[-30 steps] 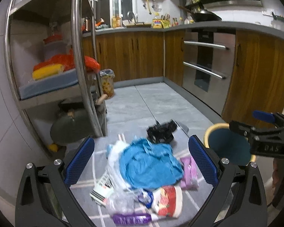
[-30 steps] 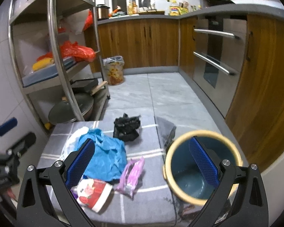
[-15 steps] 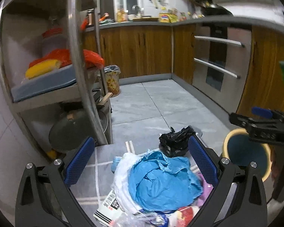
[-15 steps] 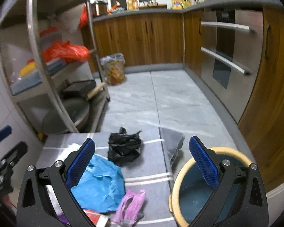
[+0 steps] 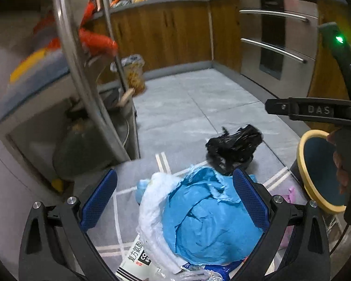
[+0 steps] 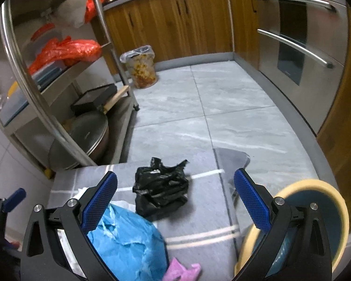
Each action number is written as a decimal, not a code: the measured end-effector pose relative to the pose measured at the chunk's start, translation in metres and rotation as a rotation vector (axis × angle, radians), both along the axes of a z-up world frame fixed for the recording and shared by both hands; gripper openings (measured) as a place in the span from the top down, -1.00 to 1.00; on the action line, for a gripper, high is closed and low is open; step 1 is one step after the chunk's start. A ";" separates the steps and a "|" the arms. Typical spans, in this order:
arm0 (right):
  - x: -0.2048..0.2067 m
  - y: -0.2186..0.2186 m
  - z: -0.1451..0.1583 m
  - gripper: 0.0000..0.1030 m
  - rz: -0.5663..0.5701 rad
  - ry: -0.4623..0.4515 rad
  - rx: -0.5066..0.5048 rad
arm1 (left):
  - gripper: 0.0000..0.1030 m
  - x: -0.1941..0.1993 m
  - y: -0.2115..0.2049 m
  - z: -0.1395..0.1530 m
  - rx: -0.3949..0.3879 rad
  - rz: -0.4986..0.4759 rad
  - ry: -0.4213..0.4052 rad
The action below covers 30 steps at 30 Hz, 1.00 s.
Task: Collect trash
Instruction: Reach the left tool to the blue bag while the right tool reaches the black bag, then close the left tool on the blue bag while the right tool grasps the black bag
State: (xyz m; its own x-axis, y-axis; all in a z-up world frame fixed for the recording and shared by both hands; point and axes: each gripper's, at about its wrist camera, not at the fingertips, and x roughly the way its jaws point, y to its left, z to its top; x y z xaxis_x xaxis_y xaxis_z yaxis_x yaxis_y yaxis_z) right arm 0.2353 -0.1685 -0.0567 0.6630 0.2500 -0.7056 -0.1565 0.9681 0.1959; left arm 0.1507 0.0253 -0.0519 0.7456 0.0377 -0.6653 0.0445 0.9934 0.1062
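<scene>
Both hand-held grippers, left (image 5: 174, 197) and right (image 6: 175, 199), spread wide, holding nothing. Hovered over the black bag (image 6: 161, 191). Could've easily snagged the blue wrapper (image 6: 128, 243) instead, being so close.

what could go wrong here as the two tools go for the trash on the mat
1. The blue bag lies on a white bag and a printed packet; the open left tool may pinch only the top layer and drop the rest.
2. The bin sits at the mat's right edge, right by the open right tool, which could knock it.
3. The black bag is limp and could slip free.
</scene>
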 end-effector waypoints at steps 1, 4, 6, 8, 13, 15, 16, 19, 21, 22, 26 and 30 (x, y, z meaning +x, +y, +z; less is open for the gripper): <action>0.004 0.004 -0.001 -0.93 0.007 0.002 -0.007 | -0.89 0.003 0.005 -0.003 -0.012 0.016 0.015; 0.016 0.011 -0.006 -0.93 0.010 0.023 -0.023 | -0.88 0.016 0.021 -0.014 -0.071 0.057 0.083; 0.023 0.013 -0.011 -0.93 0.018 0.040 -0.019 | -0.80 0.023 0.022 -0.021 -0.099 0.047 0.110; 0.029 0.016 -0.016 -0.92 0.024 0.057 -0.012 | -0.78 0.028 0.020 -0.026 -0.093 0.026 0.132; 0.045 0.024 -0.027 -0.85 0.042 0.093 -0.009 | -0.70 0.041 0.000 -0.040 -0.038 -0.073 0.176; 0.051 0.027 -0.032 -0.79 0.053 0.113 -0.002 | -0.57 0.048 -0.004 -0.048 -0.030 -0.094 0.197; 0.053 0.029 -0.035 -0.76 0.059 0.127 0.000 | -0.53 0.051 -0.004 -0.050 -0.034 -0.096 0.207; 0.059 0.037 -0.044 -0.56 0.082 0.162 0.002 | -0.39 0.062 -0.002 -0.057 -0.071 -0.095 0.235; 0.063 0.043 -0.050 -0.51 0.100 0.185 0.002 | -0.23 0.067 -0.001 -0.061 -0.090 -0.095 0.254; 0.064 0.044 -0.053 -0.50 0.105 0.195 0.004 | -0.19 0.068 -0.001 -0.063 -0.093 -0.097 0.264; 0.069 0.048 -0.066 -0.50 0.108 0.244 0.017 | 0.19 0.074 -0.002 -0.072 -0.097 -0.113 0.314; 0.070 0.054 -0.073 0.05 0.121 0.282 0.002 | 0.64 0.075 -0.001 -0.073 -0.104 -0.125 0.331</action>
State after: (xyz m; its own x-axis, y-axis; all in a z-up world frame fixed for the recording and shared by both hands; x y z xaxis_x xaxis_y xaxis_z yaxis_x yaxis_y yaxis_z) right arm 0.3050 -0.1142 -0.1300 0.4064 0.3165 -0.8571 -0.2097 0.9454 0.2497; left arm 0.2258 0.0239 -0.1247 0.4835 -0.1200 -0.8671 0.1810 0.9829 -0.0351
